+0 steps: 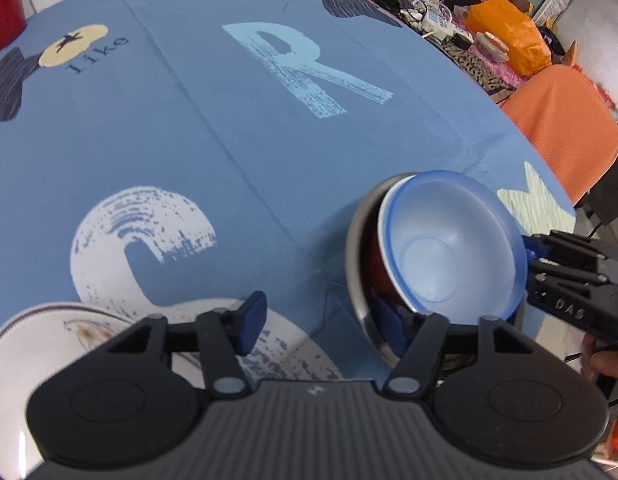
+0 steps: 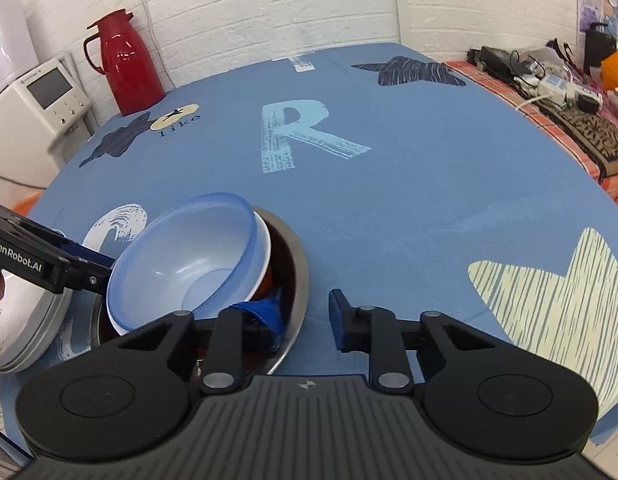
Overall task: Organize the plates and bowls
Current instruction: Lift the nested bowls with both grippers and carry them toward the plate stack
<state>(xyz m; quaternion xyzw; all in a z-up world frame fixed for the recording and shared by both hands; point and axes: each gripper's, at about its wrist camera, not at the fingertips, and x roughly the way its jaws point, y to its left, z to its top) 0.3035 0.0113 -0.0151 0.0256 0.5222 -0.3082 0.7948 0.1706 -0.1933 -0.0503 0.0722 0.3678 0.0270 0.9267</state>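
A steel bowl stands on the blue tablecloth and holds a red bowl. A pale blue bowl lies tilted inside, nested in a white one. My right gripper is open and straddles the steel rim, its left finger inside the bowl. My left gripper is open too, with its right finger inside the steel bowl and its left finger outside. From the left wrist view the blue bowl tips toward the right gripper. A white patterned dish sits at lower left.
A red thermos and a white appliance stand at the back left by the brick wall. A cluttered side table runs along the right. An orange chair and orange bag are beyond the table edge.
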